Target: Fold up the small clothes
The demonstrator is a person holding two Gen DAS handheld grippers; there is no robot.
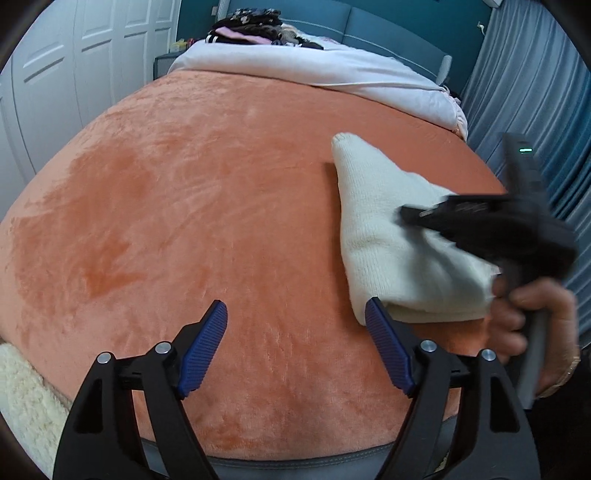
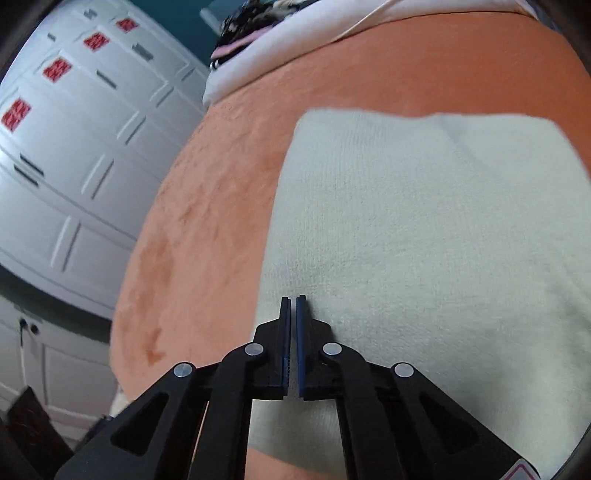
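Note:
A cream knitted garment (image 1: 384,236) lies folded on the orange blanket (image 1: 184,221), right of centre in the left wrist view. My left gripper (image 1: 295,303) hovers open over bare blanket, and its right blue pad (image 1: 386,343) sits at the garment's near corner without gripping it. A hand (image 1: 535,317) holds my right gripper (image 1: 410,214), which is blurred and reaches over the garment from the right. In the right wrist view my right gripper (image 2: 293,300) is shut, with nothing seen between its pads. Its tips are just above the garment (image 2: 424,240), near the left edge.
A white sheet (image 1: 314,70) covers the far end of the bed, with a pile of dark clothes (image 1: 251,29) on it. White wardrobe doors (image 1: 74,74) stand to the left and a grey-blue curtain (image 1: 535,92) to the right. Cream fleece (image 1: 22,387) lies at the near left edge.

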